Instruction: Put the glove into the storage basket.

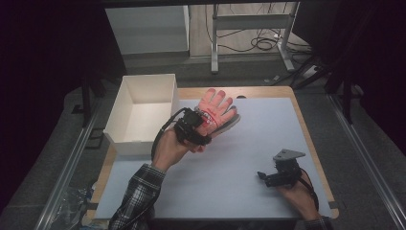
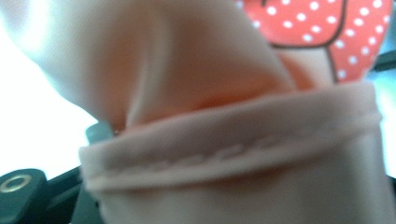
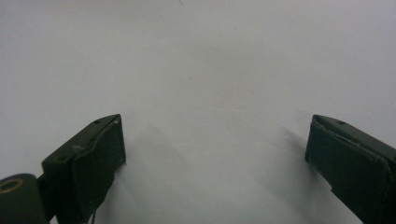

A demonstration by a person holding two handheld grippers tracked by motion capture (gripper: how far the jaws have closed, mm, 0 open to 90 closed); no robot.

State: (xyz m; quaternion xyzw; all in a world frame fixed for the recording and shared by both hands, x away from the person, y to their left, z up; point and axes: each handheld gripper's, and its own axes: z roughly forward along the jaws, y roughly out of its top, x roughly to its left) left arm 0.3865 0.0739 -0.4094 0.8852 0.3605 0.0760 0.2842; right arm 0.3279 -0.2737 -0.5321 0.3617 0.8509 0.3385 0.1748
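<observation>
A pink glove [image 1: 215, 109] with a red white-dotted patch and a grey underside is lifted off the table near its back middle. My left gripper [image 1: 207, 125] is shut on the glove's cuff, beside the white box. Close up in the left gripper view, the hemmed pink cuff [image 2: 233, 158] spreads across the jaws, with the dotted patch [image 2: 317, 28] at the top right. My right gripper [image 1: 262, 176] rests low at the table's front right, pointing left. In the right gripper view its jaws stand wide apart [image 3: 215, 154] over the bare mat, with nothing between them.
An open white box [image 1: 143, 112] stands at the table's left edge, its inside bare. A pale mat [image 1: 249, 158] covers the wooden table. Metal table legs and cables lie on the floor beyond the far edge.
</observation>
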